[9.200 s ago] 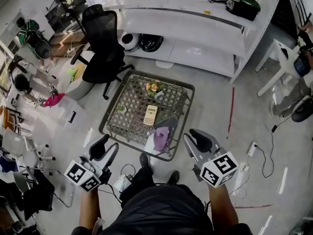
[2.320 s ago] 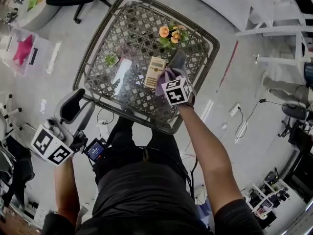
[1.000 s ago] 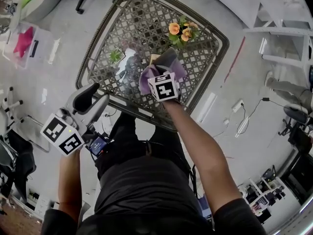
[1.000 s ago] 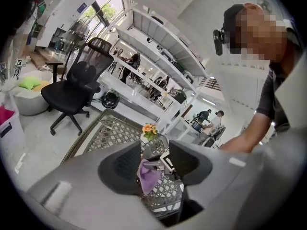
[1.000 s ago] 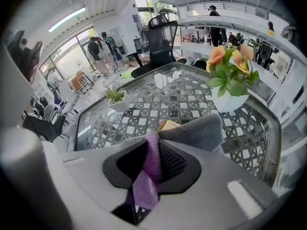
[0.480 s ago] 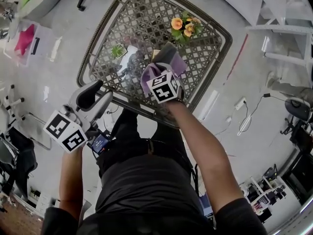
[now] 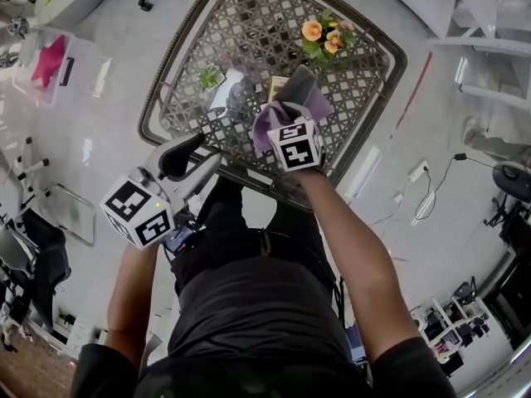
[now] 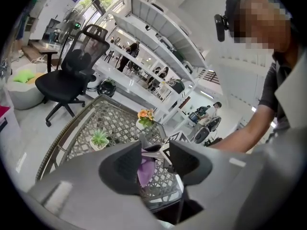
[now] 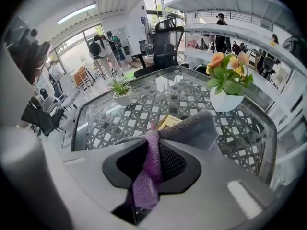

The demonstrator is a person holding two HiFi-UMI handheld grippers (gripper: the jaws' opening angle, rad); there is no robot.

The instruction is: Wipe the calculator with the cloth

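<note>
We hold the left gripper (image 8: 156,158) by the table's (image 7: 158,89) near edge, jaws apart, empty. Our right gripper (image 9: 153,164) clamps the cloth (image 9: 146,181), draped over the calculator (image 9: 168,121) mid-table; its far end shows, flowers (image 7: 325,33) beyond.
</note>
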